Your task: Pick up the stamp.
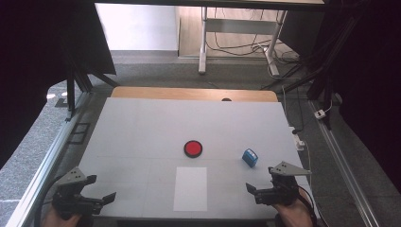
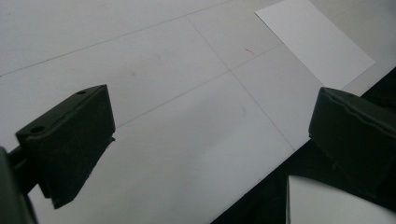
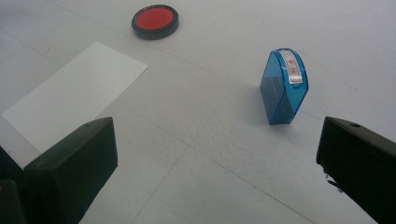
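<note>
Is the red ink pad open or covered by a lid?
Open. The ink pad shows its bare red surface inside a black rim, with no lid on it, in the high view and the right gripper view.

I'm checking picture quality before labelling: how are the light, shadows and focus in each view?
High view: the pale grey table is evenly lit, the surroundings fall to near black, and the round red ink pad is small but clear. Left gripper view: soft, the white paper sheet slightly washed out. Right gripper view: the translucent blue stamp is sharp and casts a faint shadow; the near jaws blur.
</note>
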Available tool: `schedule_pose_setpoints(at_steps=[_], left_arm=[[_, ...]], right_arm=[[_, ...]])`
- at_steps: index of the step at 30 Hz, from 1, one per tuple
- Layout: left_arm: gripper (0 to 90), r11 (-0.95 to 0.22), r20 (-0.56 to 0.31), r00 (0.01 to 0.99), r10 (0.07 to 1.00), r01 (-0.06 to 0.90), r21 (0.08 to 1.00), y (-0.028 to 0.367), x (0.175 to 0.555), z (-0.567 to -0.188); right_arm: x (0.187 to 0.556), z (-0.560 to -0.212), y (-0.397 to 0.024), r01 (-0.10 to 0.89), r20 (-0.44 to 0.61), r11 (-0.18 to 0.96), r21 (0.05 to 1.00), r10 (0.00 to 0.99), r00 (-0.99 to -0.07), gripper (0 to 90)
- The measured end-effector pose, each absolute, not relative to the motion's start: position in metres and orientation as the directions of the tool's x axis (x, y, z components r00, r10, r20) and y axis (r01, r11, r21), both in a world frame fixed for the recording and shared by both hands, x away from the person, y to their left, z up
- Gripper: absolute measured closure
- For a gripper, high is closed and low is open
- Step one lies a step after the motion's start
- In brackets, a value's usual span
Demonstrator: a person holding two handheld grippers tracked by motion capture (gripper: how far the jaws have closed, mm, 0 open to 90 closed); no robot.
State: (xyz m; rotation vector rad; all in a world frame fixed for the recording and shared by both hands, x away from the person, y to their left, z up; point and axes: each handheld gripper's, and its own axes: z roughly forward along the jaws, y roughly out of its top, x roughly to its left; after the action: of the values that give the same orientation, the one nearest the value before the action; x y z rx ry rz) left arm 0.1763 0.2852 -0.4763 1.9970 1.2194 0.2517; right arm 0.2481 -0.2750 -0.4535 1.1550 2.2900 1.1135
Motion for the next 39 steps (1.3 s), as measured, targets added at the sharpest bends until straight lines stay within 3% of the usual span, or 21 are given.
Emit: schedule_pose_setpoints(at_steps=[16, 26, 39], left_arm=[[0.5, -0.266, -0.199, 0.531, 0.824, 0.671, 0.692, 0.283, 0.176, -0.476], [0.4, -0.269, -0.202, 0.534, 0.821, 0.673, 0.689, 0.283, 0.177, -0.477], [0.4, -0.268, -0.207, 0.534, 0.82, 0.678, 0.685, 0.283, 0.178, -0.477]], right_arm=[[0.267, -0.454, -0.273, 0.507, 0.031, 0.365, 0.78, 0.787, -0.616, 0.0], [0.282, -0.46, -0.269, 0.55, 0.057, 0.352, 0.757, 0.803, -0.593, 0.0], [0.31, -0.472, -0.262, 0.589, 0.003, 0.393, 0.707, 0.83, -0.558, 0.0]])
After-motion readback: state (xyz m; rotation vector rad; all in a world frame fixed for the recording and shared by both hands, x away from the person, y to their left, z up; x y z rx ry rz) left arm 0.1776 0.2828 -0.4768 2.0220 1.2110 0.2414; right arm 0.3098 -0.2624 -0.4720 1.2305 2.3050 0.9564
